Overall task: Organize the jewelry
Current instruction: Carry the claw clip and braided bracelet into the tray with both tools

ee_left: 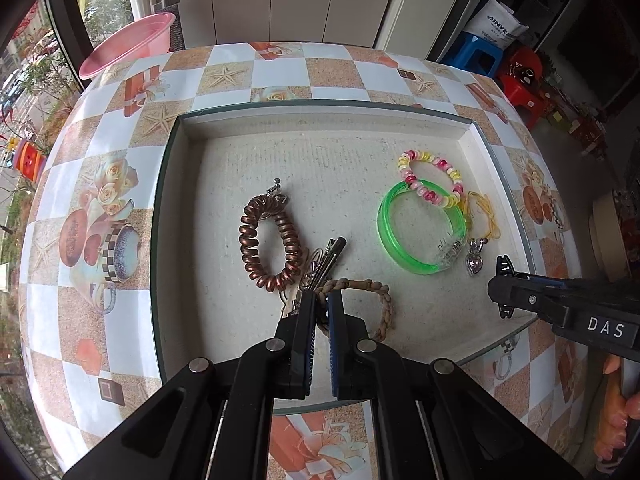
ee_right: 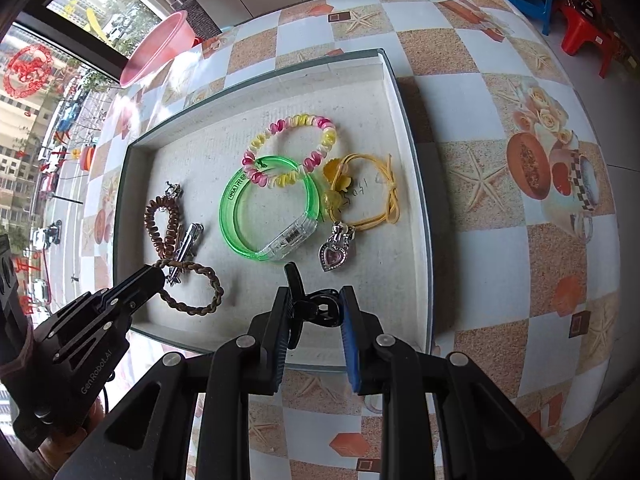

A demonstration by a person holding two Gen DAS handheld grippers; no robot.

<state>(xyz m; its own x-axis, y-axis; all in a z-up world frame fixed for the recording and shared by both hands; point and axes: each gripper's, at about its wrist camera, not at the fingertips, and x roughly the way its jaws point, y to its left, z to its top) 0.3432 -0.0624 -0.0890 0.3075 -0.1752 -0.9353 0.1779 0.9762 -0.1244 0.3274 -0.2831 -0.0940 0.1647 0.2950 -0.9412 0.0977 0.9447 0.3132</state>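
Note:
A shallow grey tray (ee_left: 176, 184) (ee_right: 404, 128) lies on the checked table. My left gripper (ee_left: 322, 296) (ee_right: 158, 274) is shut on one end of a brown braided bracelet (ee_left: 382, 292) (ee_right: 204, 304), low over the tray's near part. My right gripper (ee_right: 317, 294) (ee_left: 500, 292) is shut on a black claw hair clip (ee_right: 316, 306) above the tray's near right side. In the tray lie a copper spiral hair tie (ee_left: 268, 236), a silver hair clip (ee_left: 330, 258), a green bangle (ee_right: 240, 216), a pink-and-yellow spiral bracelet (ee_right: 292, 136), a yellow cord tie (ee_right: 372, 188) and a heart pendant (ee_right: 335, 256).
The table (ee_left: 332, 68) carries a checked cloth with starfish and flower prints. A pink basin (ee_left: 128, 44) stands at its far left edge by a window. Blue (ee_left: 474, 54) and red (ee_left: 524, 80) plastic stools stand on the floor beyond the far right. A person's fingers (ee_left: 616, 408) hold the right gripper.

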